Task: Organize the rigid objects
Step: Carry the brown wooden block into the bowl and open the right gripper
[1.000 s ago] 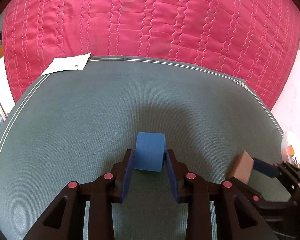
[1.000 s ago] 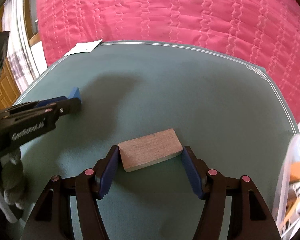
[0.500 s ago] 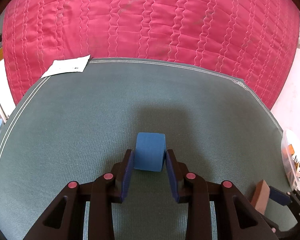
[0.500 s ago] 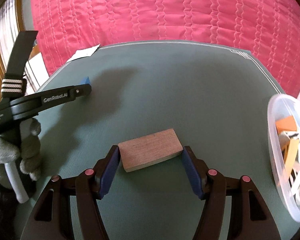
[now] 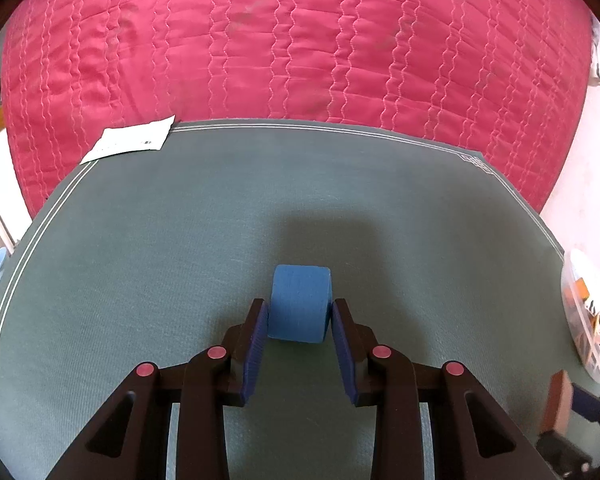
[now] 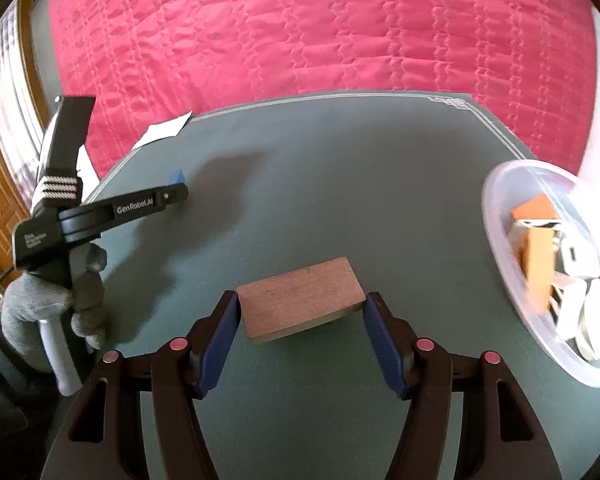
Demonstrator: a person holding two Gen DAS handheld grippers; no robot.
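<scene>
The flat brown wooden block [image 6: 303, 297] sits pinched between the blue pads of the right gripper [image 6: 302, 312], held up over the grey-green mat [image 6: 340, 184]. The block is wide, so the pads only catch its 2 short ends. It could twist & drop if the squeeze is weak. The clear round plastic tub [image 6: 500, 236], w/ other small blocks inside, waits just to the right, near the mat's edge. If the block bumps the tub's rim, the tub could tip or slide off.

The left gripper [image 5: 299, 320] is pinching a short round blue wooden block [image 5: 299, 304]. Its sides are curved, so it might roll out. Both grippers are near each other & could bump. A white paper [image 5: 130, 143] lies far off on the pink quilt [image 5: 300, 48].
</scene>
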